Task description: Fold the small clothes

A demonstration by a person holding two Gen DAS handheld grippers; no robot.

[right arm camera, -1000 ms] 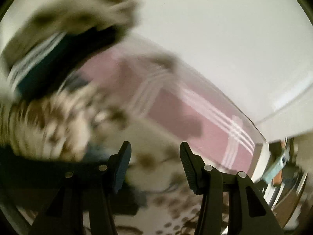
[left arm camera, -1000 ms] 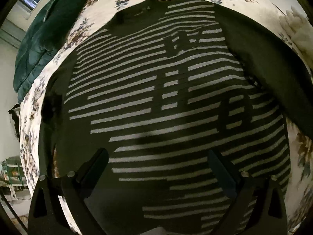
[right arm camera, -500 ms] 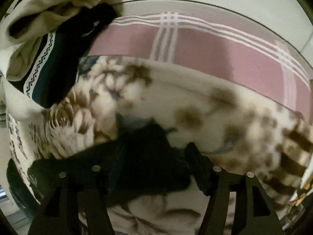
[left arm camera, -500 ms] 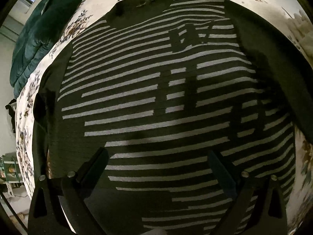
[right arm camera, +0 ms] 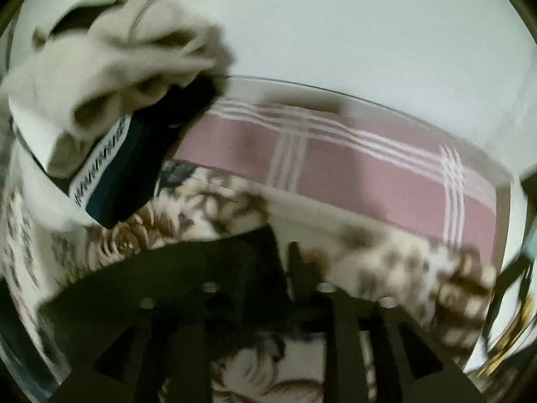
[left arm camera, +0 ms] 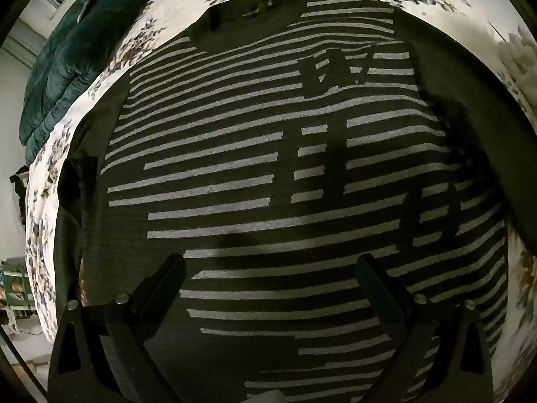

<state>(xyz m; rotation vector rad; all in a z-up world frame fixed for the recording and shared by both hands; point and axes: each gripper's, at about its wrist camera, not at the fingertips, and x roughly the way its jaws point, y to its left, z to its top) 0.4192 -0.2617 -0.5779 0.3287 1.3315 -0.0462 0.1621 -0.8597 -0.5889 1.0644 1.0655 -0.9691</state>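
A dark striped sweater [left arm camera: 255,174] lies flat, front up, on the floral bedspread [left arm camera: 161,16], collar at the far end. My left gripper [left arm camera: 272,268] hovers over its lower body, jaws wide open and empty. In the right wrist view my right gripper [right arm camera: 285,255] has its jaws closed on a dark sleeve [right arm camera: 188,268] of the sweater, lifted off the floral bedspread [right arm camera: 402,268]. The view is blurred.
A dark green quilt [left arm camera: 74,57] is bunched at the far left of the bed. A pile of beige and dark clothes [right arm camera: 110,107] sits left of the right gripper. A pink plaid sheet [right arm camera: 352,174] runs along the wall behind.
The right gripper closed on the dark sleeve and raised it. The left gripper drifted slightly over the sweater, still open.
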